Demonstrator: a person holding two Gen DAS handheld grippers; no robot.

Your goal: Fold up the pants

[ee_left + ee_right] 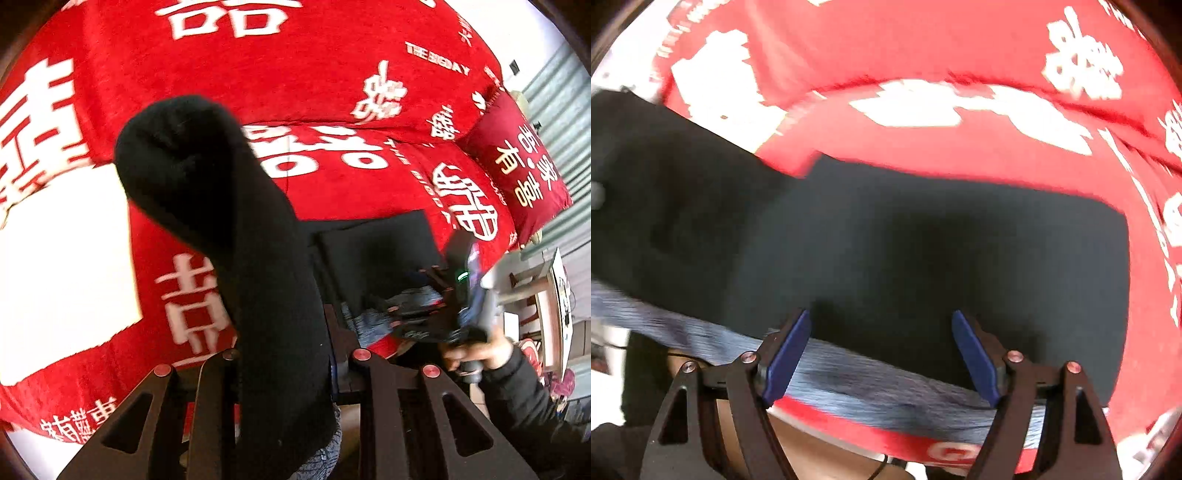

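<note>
A left gripper (pixel 284 354) clamps a raised fold of black fabric pants (pixel 923 240), which lie with their grey-blue waistband on a bed's red blanket with white characters (pixel 295 74). At four o'clock, the right gripper (pixel 882 354) hangs above them, jaws wide apart, gripping nothing.

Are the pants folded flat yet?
No. One end lies flat on the bedspread; the left gripper holds the other end of the pants up.
</note>
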